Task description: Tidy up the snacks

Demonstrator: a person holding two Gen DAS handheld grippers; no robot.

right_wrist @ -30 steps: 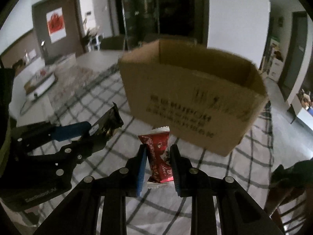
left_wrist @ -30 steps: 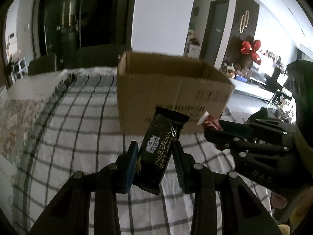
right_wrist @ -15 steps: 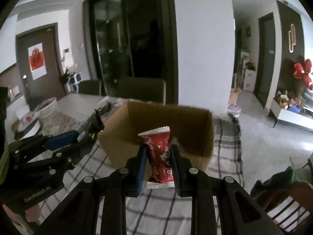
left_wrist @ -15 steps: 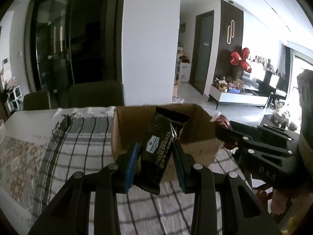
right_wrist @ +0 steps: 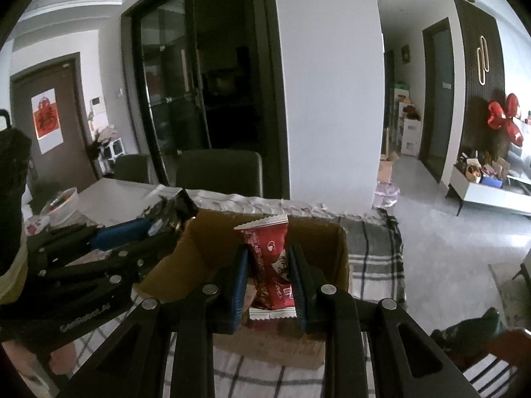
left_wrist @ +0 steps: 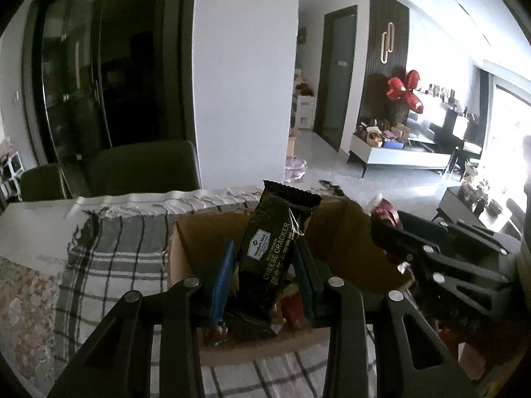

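My left gripper is shut on a black cheese cracker packet, held upright over the open cardboard box. My right gripper is shut on a red snack packet, also above the box. In the left wrist view the right gripper shows at the right with its red packet; in the right wrist view the left gripper shows at the left with the black packet. Several snacks lie inside the box.
The box stands on a checked tablecloth over a white table. Dark chairs stand behind the table. A white bowl sits at the far left of the table. A white pillar rises beyond.
Both grippers have risen and moved forward with their packets, from in front of the box's side wall to above its open top. The box interior has come into view.
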